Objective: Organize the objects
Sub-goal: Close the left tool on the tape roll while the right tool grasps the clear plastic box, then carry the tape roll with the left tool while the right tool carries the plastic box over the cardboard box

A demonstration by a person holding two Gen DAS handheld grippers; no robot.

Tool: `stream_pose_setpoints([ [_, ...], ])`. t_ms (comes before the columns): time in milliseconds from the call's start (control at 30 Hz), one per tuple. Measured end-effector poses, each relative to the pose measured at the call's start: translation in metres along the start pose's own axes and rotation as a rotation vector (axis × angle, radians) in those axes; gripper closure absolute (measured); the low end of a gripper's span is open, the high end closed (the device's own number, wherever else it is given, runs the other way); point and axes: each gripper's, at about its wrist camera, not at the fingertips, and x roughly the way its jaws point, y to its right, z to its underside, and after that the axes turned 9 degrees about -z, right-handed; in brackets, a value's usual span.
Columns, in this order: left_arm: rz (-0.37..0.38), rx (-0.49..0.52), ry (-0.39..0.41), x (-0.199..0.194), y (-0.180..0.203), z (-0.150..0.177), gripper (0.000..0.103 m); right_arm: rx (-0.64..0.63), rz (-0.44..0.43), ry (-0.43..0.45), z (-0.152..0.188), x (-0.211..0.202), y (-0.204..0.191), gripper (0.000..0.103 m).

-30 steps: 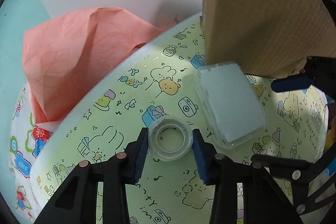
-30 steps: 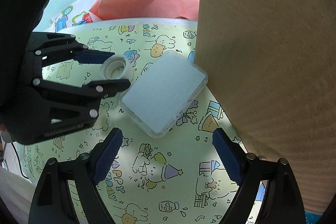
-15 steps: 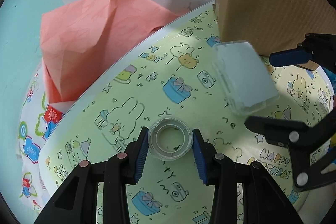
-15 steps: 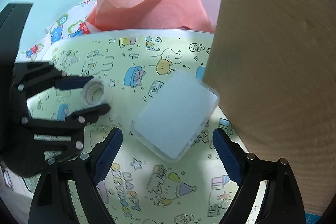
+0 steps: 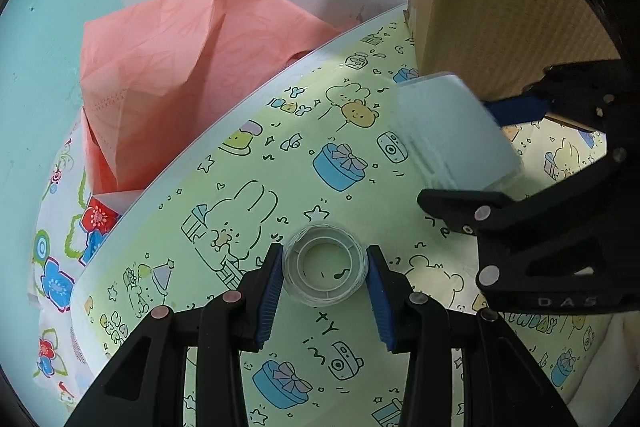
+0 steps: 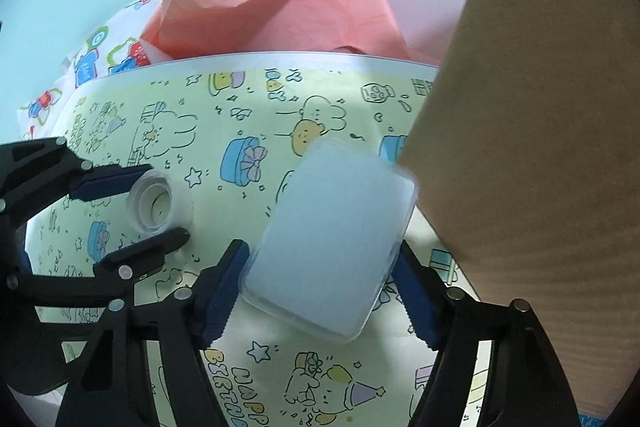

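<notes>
tape roll (image 5: 325, 264) between left fingers (image 5: 272, 287)

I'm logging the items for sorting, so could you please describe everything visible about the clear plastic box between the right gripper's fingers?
The clear plastic box is a flat rectangular case with rounded corners, a frosted pale-blue face and a transparent rim. It is blurred and tilted. The right gripper is closed on its two long sides with blue pads. Its far corner sits close to the cardboard box; contact cannot be judged. Contents are not visible.
</notes>
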Motion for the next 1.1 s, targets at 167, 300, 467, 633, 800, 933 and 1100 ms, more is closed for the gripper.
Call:
stream_pose_setpoints([
  [167,-0.001,0.004,-0.006,0.001,0.001,-0.005,0.062,-0.013,-0.015,-0.003,0.005,-0.004,0.003,0.033],
  [300,0.012,0.007,-0.024,-0.001,0.006,-0.006,0.062,-0.026,-0.023,-0.002,0.011,-0.011,0.005,0.034],
  [467,0.007,0.021,-0.026,-0.013,0.014,-0.008,0.062,-0.049,-0.034,0.008,0.018,-0.025,0.005,0.036],
  [633,0.003,0.015,-0.018,-0.029,0.019,-0.013,0.062,-0.059,-0.043,0.032,0.024,-0.042,0.005,0.039],
  [800,-0.009,0.021,-0.008,-0.041,0.034,-0.022,0.062,-0.061,-0.048,0.053,0.029,-0.057,0.008,0.040],
  [933,-0.019,0.027,-0.003,-0.054,0.040,-0.025,0.062,-0.068,-0.054,0.065,0.035,-0.069,0.010,0.041],
  [1100,-0.040,0.035,0.008,-0.070,0.050,-0.030,0.062,-0.072,-0.060,0.090,0.041,-0.085,0.013,0.041],
])
